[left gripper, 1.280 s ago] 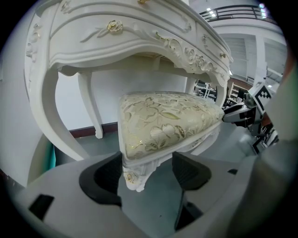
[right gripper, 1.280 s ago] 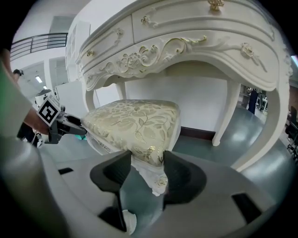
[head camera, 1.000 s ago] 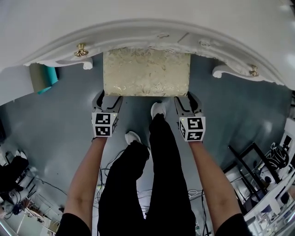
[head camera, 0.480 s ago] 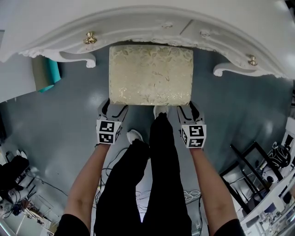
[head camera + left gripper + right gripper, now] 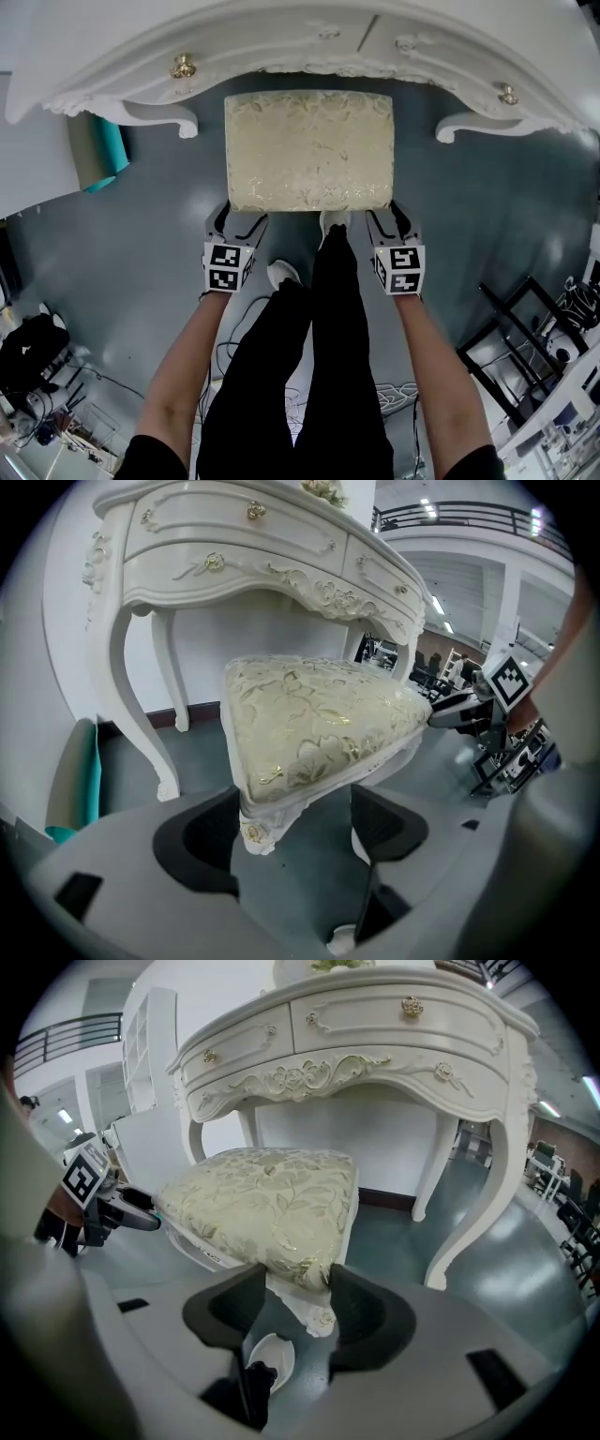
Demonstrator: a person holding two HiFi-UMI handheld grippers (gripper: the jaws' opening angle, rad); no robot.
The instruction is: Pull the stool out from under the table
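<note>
Two grippers, one near corner of the stool (image 5: pixel 309 150) each. The stool is on the grey floor (image 5: pixel 131 253), with its cream and gold flowered cushion nearly all out in front of the white carved table (image 5: pixel 281 37). Only the far edge sits about level with the table's front rim.

The left gripper (image 5: pixel 237 216) is letting go. Its jaws are spreading, and the stool's corner and the top of its leg are between them. There's clear floor showing between the corner and one pad, so no real grip there.

The right gripper (image 5: pixel 389 216) looks clamped on its corner, with both pads snug against the cushion edge. I'd say it's gripping, though the wide-angle view makes contact a bit hard to call.

The person's black-trousered legs are between the two arms, one white shoe (image 5: pixel 333 222) right up by the stool's near edge. A teal thing (image 5: pixel 103 155) leans beside the table's left leg.
</note>
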